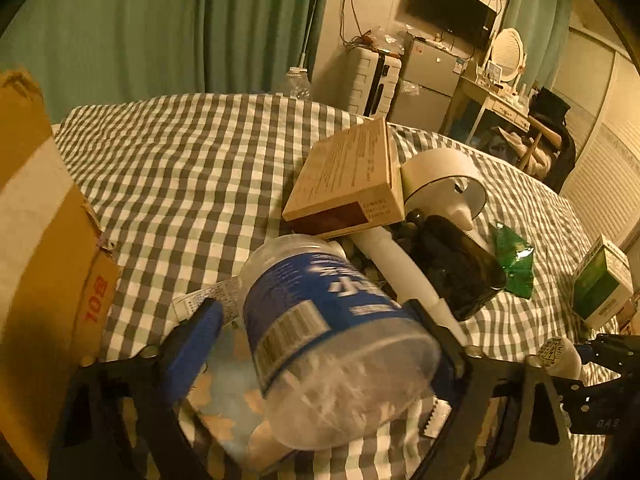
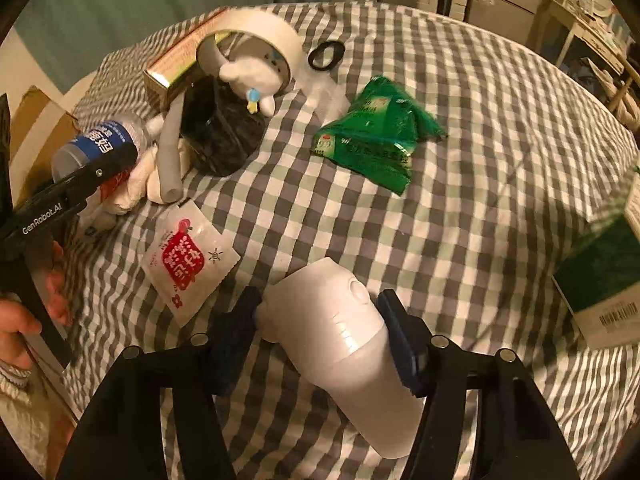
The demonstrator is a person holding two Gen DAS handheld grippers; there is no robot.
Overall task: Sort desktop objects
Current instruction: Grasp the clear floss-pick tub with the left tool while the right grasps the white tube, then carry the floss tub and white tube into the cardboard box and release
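Note:
My left gripper [image 1: 320,344] is shut on a clear plastic bottle with a blue label [image 1: 320,320], held tilted above the checked cloth; the bottle also shows in the right wrist view [image 2: 100,144]. My right gripper [image 2: 320,328] is shut on a white plastic device [image 2: 340,340], held just above the cloth. A pile lies on the cloth: a tan box [image 1: 348,176], a tape roll [image 2: 256,28], a black jar [image 2: 224,136], a white plush toy [image 2: 252,76], a white tube [image 2: 168,152]. A green packet [image 2: 376,136] and a red-and-white sachet [image 2: 188,260] lie apart.
A cardboard box [image 1: 44,248] stands at the left edge of the checked cloth [image 1: 180,168]. A green-and-white carton [image 2: 604,276] stands at the right. A black ring [image 2: 326,54] lies behind the tape roll. Furniture, a fridge and curtains stand beyond.

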